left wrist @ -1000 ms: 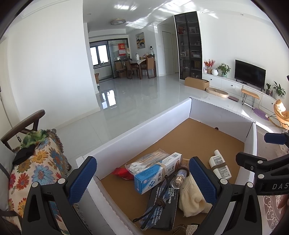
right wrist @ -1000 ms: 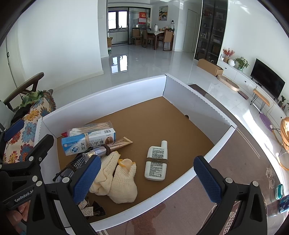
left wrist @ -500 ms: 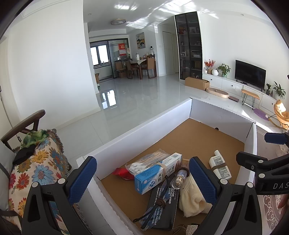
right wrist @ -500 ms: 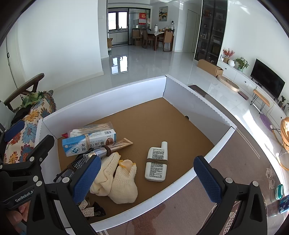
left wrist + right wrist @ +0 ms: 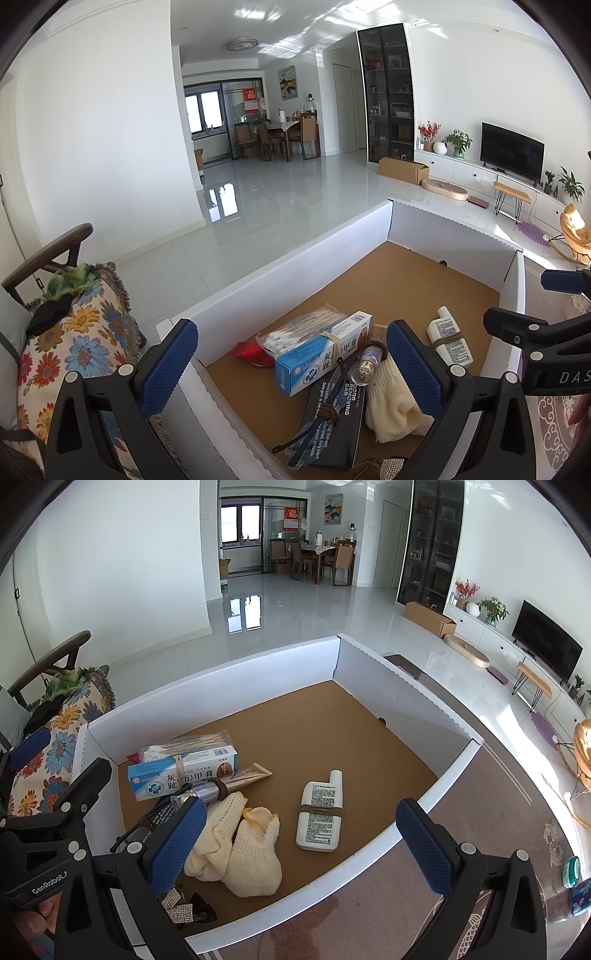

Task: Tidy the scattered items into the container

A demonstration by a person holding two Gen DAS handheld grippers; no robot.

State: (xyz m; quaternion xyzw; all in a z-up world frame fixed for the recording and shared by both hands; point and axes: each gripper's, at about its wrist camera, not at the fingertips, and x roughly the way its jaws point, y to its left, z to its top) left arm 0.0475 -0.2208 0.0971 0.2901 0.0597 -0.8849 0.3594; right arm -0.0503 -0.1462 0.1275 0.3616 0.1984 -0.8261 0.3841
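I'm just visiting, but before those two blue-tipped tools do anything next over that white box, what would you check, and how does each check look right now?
1. Left tool open and holding nothing: ok.
2. Right tool open and holding nothing: ok.
3. White box has bare floor free at its far end: ok.
4. White bottle, cream gloves and blue carton lie inside the box: ok.
5. Nothing left outside the box: cannot tell; something small and teal sits on the rug at the right.
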